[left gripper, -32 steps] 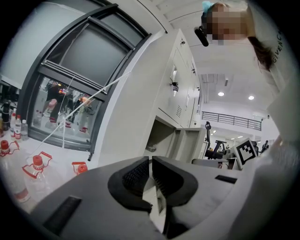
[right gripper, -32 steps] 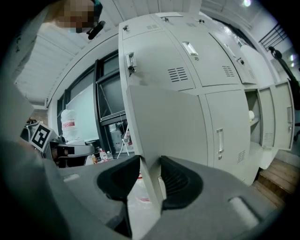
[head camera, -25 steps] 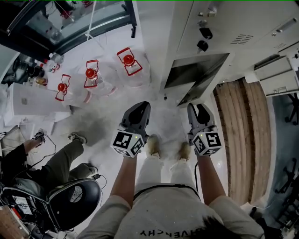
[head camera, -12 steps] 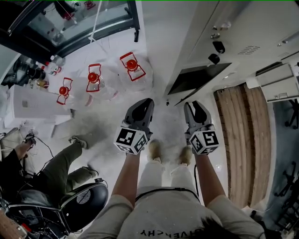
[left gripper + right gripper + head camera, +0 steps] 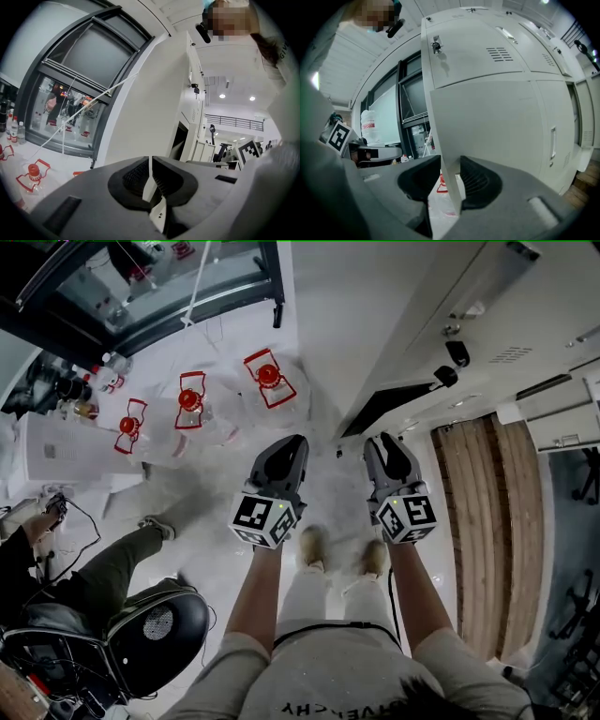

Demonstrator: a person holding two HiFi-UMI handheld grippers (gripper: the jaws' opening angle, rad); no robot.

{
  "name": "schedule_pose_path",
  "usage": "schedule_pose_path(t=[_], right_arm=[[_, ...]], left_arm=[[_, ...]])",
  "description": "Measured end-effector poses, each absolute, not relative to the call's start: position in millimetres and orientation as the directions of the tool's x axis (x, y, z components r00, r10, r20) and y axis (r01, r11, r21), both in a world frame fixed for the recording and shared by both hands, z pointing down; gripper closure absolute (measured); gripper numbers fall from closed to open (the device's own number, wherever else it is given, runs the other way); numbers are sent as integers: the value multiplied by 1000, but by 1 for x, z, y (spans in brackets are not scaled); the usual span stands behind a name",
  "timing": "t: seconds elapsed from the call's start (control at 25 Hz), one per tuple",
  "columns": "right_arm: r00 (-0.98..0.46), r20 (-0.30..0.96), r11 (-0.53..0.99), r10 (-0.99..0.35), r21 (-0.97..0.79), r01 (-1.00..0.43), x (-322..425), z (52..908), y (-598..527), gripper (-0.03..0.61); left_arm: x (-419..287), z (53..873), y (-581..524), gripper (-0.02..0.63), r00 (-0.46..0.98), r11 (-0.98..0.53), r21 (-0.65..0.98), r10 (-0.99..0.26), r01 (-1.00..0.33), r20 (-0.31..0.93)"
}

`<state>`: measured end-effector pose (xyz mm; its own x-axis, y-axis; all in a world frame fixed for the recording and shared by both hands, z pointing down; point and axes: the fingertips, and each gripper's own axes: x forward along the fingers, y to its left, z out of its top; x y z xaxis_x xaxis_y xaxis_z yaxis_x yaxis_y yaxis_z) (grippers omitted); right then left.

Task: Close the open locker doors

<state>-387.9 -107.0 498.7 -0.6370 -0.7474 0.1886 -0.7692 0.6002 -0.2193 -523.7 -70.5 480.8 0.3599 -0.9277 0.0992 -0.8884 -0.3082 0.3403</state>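
Note:
A white locker bank (image 5: 525, 315) stands ahead of me on the right. Its lowest door (image 5: 487, 117) hangs part open over a dark opening (image 5: 394, 404). My right gripper (image 5: 384, 448) is at that door's free edge. In the right gripper view the thin door edge runs down between the jaws (image 5: 449, 180) and fills the gap, with both pads against it. My left gripper (image 5: 286, 451) hangs beside it over the floor. Its jaws (image 5: 151, 176) are shut to a thin slit with nothing between them. The left gripper view shows the same open locker (image 5: 180, 140) from the side.
Three water jugs with red caps (image 5: 267, 376) (image 5: 189, 399) (image 5: 128, 423) stand on the floor to the left, below a dark window frame (image 5: 169, 287). A seated person's leg (image 5: 112, 563) and office chair (image 5: 155, 629) are at lower left. Another locker door (image 5: 562, 423) juts out at right above wooden flooring (image 5: 478, 521).
The low locker door has swung toward its frame and the dark opening has narrowed. My right gripper has moved with the door edge. The left gripper has barely shifted.

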Motion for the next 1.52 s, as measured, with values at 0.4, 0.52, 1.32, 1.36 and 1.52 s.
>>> schedule_pose_path(t=[0.4, 0.52, 1.32, 1.36, 1.52], right_arm=[[-642, 176, 609, -746, -211, -765, -405, 501, -129, 468], [-643, 175, 612, -745, -205, -764, -409, 502, -133, 474], [-647, 183, 621, -740, -184, -762, -416, 508, -145, 552], [-647, 182, 620, -741, -186, -763, -416, 509, -146, 552], [-644, 179, 617, -743, -190, -764, -417, 510, -147, 551]], left_arm=[[-527, 487, -73, 595, 368, -312, 348, -924, -884, 107], [-531, 489, -73, 595, 367, -310, 346, -924, -886, 111], [-533, 499, -63, 595, 366, -303, 350, -922, -886, 127], [-532, 499, -63, 595, 366, -304, 350, -922, -886, 127], [-532, 497, -59, 595, 370, -309, 349, -921, -885, 121]])
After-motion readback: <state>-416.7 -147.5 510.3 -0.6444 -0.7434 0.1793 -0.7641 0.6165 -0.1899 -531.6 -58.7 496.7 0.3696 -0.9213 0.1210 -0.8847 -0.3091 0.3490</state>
